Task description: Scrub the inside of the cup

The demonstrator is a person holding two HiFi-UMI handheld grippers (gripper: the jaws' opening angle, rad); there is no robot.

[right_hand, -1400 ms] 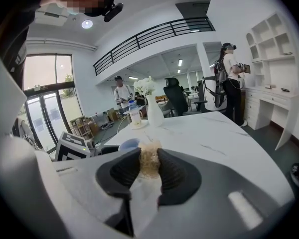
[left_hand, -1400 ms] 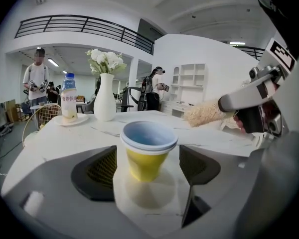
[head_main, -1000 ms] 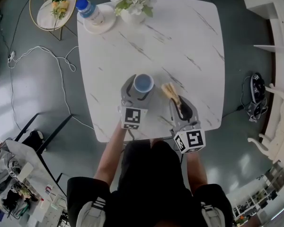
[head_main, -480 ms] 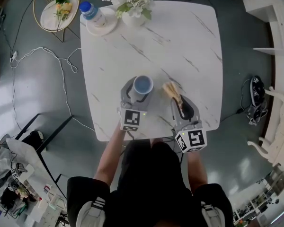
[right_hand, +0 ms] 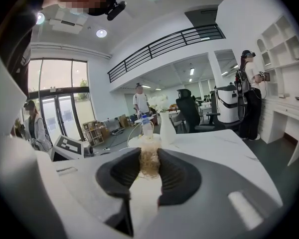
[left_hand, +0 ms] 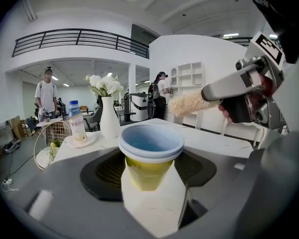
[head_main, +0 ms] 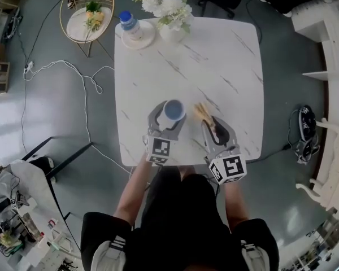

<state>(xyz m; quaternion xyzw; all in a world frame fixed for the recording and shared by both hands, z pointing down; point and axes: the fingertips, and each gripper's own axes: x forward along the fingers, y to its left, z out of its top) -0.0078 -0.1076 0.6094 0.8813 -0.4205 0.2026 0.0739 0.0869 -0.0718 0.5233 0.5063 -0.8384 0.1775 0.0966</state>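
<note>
A cup (head_main: 173,108) with a yellow body, white rim and blue inside stands upright between the jaws of my left gripper (head_main: 169,115). Those jaws have just been closing and now press on the cup's sides. In the left gripper view the cup (left_hand: 150,153) fills the middle, its mouth open upward. My right gripper (head_main: 212,124) is shut on a tan fibrous brush (head_main: 201,110), whose bristly head points toward the cup. That brush (left_hand: 188,104) hangs to the upper right of the cup, apart from it. Seen from the right gripper, the brush (right_hand: 149,159) is pinched between the dark pads.
The white marble table (head_main: 226,61) lies under both grippers. At its far edge stand a white vase of flowers (head_main: 170,13) and a bottle on a plate (head_main: 130,25). A round wire side table (head_main: 86,14) and a cable (head_main: 73,72) are on the floor at left.
Both grippers have risen a little, the left with the cup and the right with the brush. The head view has shifted, so the table sits further right.
</note>
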